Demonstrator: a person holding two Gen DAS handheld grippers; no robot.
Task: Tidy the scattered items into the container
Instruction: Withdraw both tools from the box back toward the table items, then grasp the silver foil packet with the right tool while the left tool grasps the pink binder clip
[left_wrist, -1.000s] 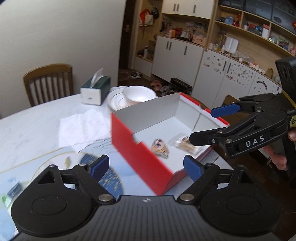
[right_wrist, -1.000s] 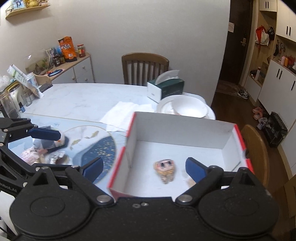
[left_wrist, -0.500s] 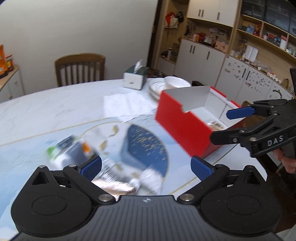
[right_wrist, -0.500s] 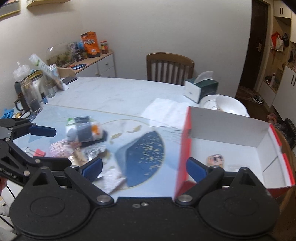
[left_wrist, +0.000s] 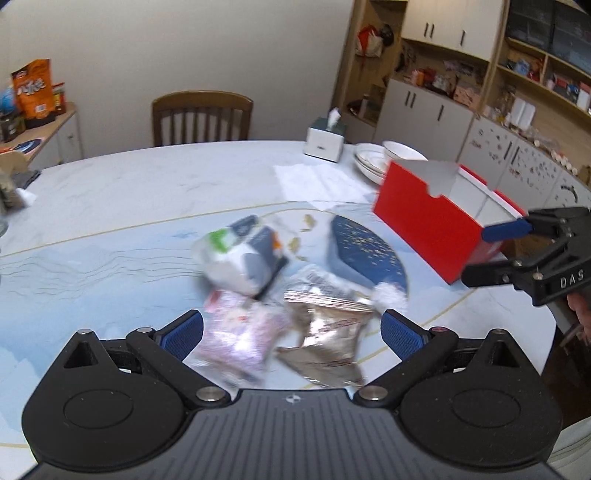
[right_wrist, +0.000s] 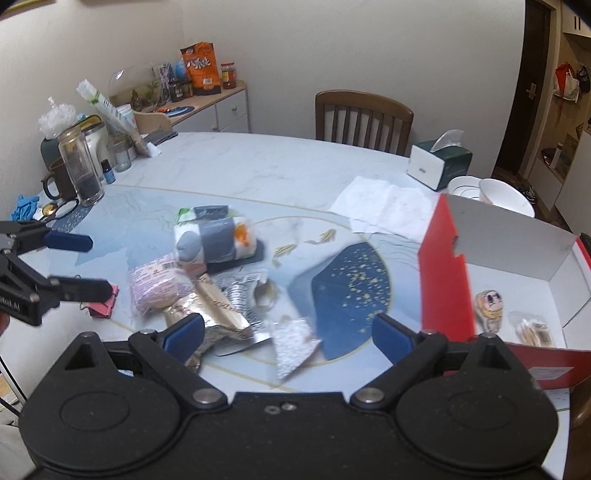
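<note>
While both grippers hang over the pile of packets, the step in hand looks like the reach for the next item, with nothing yet picked up.

From the left wrist view, the left gripper (left_wrist: 291, 332) has its jaws spread as wide as they go; they have just been opening, and nothing is pressed between the blue pads. Below them, low in the centre of the frame, lie a pink packet (left_wrist: 236, 332) and a crinkled gold wrapper (left_wrist: 328, 332), with a white and grey pack (left_wrist: 243, 258) just above them, all blurred. The red box (left_wrist: 424, 218), the container, stands at the right of the frame, well apart from the pile. The right gripper (left_wrist: 495, 251) enters at the far right edge, jaws apart and empty.

From the right wrist view, the right gripper (right_wrist: 288, 332) is likewise spread with nothing between its pads. The pile sits left of centre: the white and grey pack (right_wrist: 214, 240) on top, the pink packet (right_wrist: 159, 288) and gold wrapper (right_wrist: 210, 310) beneath, and a silver foil piece (right_wrist: 295, 343) nearest the camera. The red box (right_wrist: 443, 280) is at the right, already holding a small figure (right_wrist: 489, 308) and a small packet (right_wrist: 533, 330). The left gripper (right_wrist: 85, 264) shows at the left edge, open, just by a pink clip (right_wrist: 105, 306).

Next, I judge, one gripper must settle on a single packet, drop until the pads straddle it, and close without dragging its overlapping neighbours.
</note>
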